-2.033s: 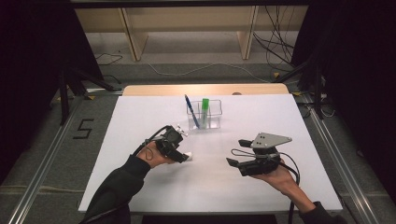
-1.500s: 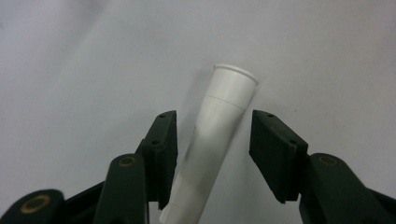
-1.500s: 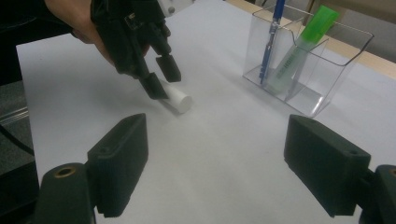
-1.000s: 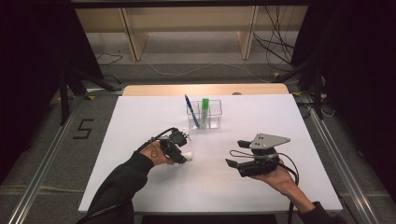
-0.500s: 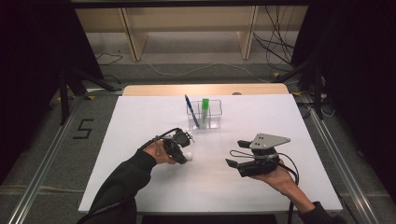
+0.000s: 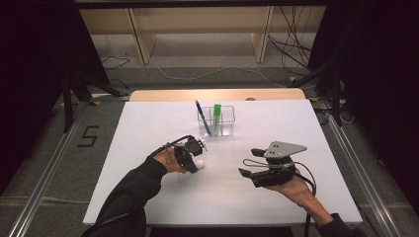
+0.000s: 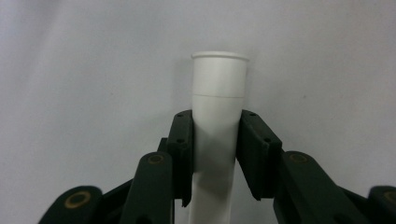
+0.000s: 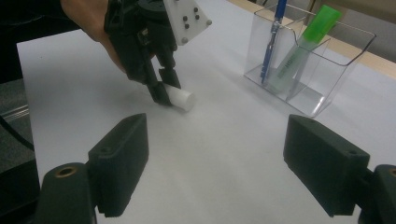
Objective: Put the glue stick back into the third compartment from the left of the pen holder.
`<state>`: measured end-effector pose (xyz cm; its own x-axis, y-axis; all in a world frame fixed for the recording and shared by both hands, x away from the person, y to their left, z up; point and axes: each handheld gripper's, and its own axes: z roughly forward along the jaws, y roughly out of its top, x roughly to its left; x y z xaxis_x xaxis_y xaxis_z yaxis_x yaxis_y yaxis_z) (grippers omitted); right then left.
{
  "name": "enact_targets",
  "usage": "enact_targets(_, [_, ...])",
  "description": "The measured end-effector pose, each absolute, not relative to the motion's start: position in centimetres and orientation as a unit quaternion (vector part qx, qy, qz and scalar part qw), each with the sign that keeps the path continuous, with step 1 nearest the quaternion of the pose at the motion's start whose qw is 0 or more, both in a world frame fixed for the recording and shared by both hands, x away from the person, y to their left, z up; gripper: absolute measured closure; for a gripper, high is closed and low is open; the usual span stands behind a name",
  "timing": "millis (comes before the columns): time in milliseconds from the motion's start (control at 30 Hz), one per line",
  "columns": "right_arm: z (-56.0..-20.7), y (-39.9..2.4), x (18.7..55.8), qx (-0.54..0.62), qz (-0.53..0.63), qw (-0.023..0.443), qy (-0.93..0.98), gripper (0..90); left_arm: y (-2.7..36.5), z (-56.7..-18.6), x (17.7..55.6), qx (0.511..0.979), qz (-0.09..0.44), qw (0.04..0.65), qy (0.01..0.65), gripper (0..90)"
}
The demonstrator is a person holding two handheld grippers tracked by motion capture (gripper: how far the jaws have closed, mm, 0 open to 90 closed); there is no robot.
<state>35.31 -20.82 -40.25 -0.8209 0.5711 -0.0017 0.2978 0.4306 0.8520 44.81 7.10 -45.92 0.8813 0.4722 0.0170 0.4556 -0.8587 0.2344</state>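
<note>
A white cylindrical tube [image 7: 217, 116] lies low over the white table, clamped between the jaws of my left gripper [image 7: 215, 149]. In the high view that left gripper [image 6: 190, 154] sits left of centre, with the tube's end [image 6: 199, 162] poking out toward the right. The right gripper view shows the same tube [image 8: 180, 98] held just at the table surface. My right gripper [image 6: 249, 175] rests open at the right, held in a hand, its jaws spread wide with nothing between them [image 8: 215, 172].
A clear plastic holder [image 6: 217, 121] stands at the table's middle back, holding a blue pen [image 6: 202, 117] and a green highlighter [image 6: 217, 112]. The white table surface [image 6: 148, 123] ends near the dark floor on both sides.
My left gripper, with the white tube in it, has crept slightly right and toward the holder. The right gripper has stayed put.
</note>
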Motion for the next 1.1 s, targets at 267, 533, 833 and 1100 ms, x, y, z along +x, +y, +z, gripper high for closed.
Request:
enact_targets(267, [-40.3,-20.9,35.4,0.261,0.467,0.147,0.832,23.2,7.2,-45.9,44.8,0.96,0.041,0.119,0.249,68.5])
enact_targets(533, [-40.3,-20.9,35.4,0.263,0.465,0.147,0.832,23.2,7.4,-45.4,44.8,0.951,0.051,0.146,0.268,68.6])
enact_targets(833, [-40.3,-20.9,35.4,0.266,0.468,0.149,0.829,23.2,7.9,-44.1,44.8,0.929,0.074,0.211,0.294,68.6])
enact_targets(1100, [-40.3,-21.1,35.5,0.272,0.469,0.148,0.827,23.1,8.0,-43.3,44.6,0.901,0.099,0.274,0.322,68.6])
